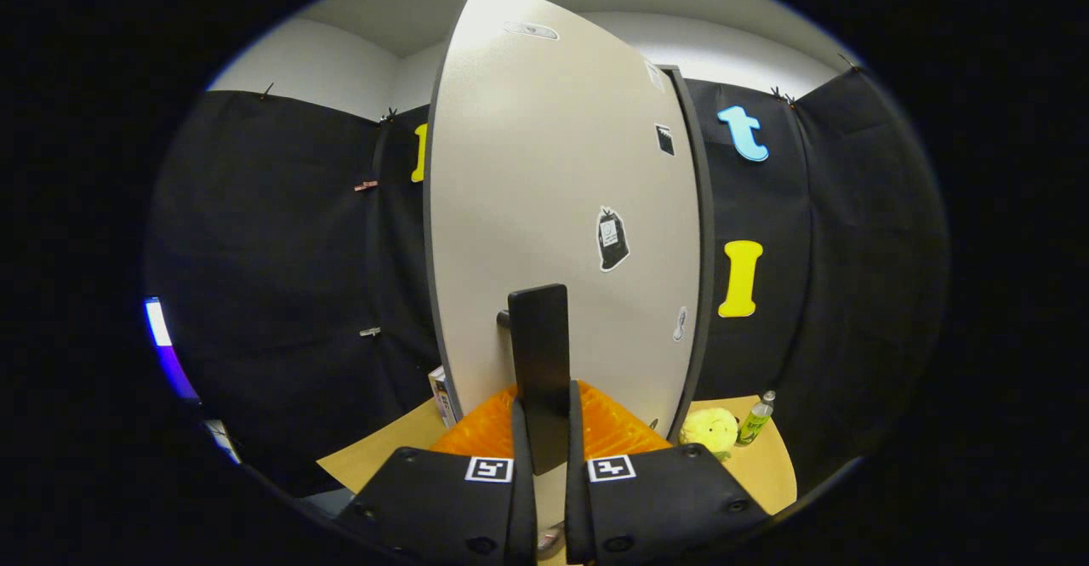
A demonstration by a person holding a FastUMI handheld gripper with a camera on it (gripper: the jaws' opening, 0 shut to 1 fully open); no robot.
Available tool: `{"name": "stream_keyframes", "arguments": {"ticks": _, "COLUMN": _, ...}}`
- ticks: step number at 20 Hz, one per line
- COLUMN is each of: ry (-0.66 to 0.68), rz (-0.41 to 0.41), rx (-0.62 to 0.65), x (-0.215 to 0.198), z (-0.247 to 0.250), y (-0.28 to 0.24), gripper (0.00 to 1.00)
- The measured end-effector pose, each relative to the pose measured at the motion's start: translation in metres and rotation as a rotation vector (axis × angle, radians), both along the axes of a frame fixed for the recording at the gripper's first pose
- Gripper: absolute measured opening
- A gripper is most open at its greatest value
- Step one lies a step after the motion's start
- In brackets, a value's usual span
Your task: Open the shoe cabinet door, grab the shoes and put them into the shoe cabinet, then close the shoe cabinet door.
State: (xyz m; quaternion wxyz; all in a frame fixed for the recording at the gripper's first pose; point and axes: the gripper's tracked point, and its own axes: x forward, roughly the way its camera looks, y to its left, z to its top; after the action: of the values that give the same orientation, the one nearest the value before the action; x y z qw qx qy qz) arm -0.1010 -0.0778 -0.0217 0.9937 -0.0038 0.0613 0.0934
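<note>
The shoe cabinet door (pixel 544 191) is a tall pale panel with a dark edge and several stickers, standing close in front of me. A dark flat handle (pixel 538 353) sticks out of the door on a short stem. My gripper (pixel 544 417) is shut on this handle, with one finger (pixel 521 438) pressing on each side of its lower part. I cannot tell from here whether the door stands ajar. No shoes are visible.
A yellow plush toy (pixel 710 430) and a small green bottle (pixel 755 420) stand on the wooden tabletop (pixel 766 464) to the right of the cabinet. A small box (pixel 442 396) leans at the cabinet's left foot. Black cloth walls surround the booth.
</note>
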Motion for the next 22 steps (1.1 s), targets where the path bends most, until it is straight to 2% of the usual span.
{"name": "stream_keyframes", "arguments": {"ticks": 4, "ry": -0.002, "rz": -0.041, "rx": -0.021, "x": -0.022, "z": 0.004, "y": -0.042, "gripper": 0.17}}
{"name": "stream_keyframes", "arguments": {"ticks": 11, "ry": -0.016, "rz": -0.187, "rx": -0.034, "x": -0.040, "z": 0.011, "y": -0.123, "gripper": 0.16}}
{"name": "stream_keyframes", "arguments": {"ticks": 13, "ry": -0.017, "rz": -0.208, "rx": -0.035, "x": -0.041, "z": 0.013, "y": -0.132, "gripper": 0.16}}
{"name": "stream_keyframes", "arguments": {"ticks": 16, "ry": -0.018, "rz": -0.229, "rx": -0.022, "x": -0.041, "z": 0.014, "y": -0.142, "gripper": 0.10}}
{"name": "stream_keyframes", "arguments": {"ticks": 22, "ry": -0.026, "rz": -0.261, "rx": -0.001, "x": -0.051, "z": 0.022, "y": -0.182, "gripper": 0.10}}
